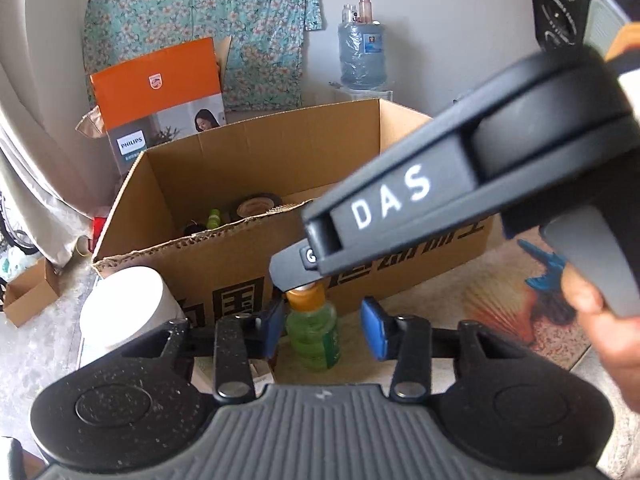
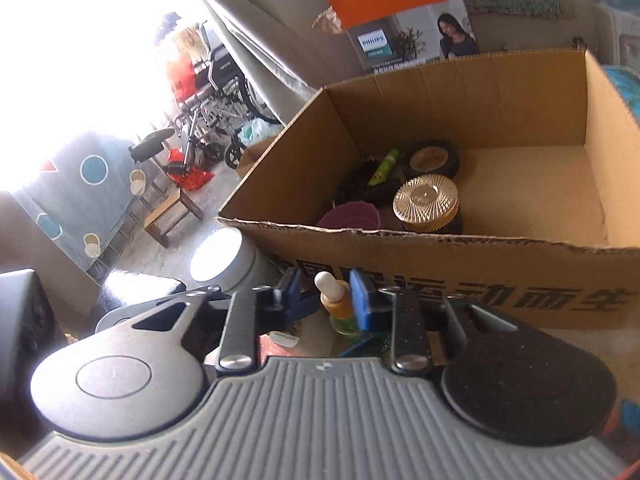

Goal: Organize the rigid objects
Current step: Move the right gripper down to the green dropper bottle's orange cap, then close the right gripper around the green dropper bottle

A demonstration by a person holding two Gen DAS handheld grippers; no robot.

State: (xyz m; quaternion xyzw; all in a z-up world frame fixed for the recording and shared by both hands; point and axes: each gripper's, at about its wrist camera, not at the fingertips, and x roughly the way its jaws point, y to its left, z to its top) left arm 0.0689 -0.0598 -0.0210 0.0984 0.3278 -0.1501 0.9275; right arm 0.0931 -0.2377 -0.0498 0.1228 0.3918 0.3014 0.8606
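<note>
Green bottle point(image 1: 314, 336) sits between your left gripper's point(image 1: 320, 330) spread jaws; your right gripper point(image 2: 338, 296) pinches its orange cap point(image 2: 335, 300); next lift it into the cardboard box point(image 2: 440, 252).

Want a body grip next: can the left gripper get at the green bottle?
Probably yes: the green bottle stands between the left gripper's fingers, and the right gripper sits higher, at the orange cap, leaving the body free.
</note>
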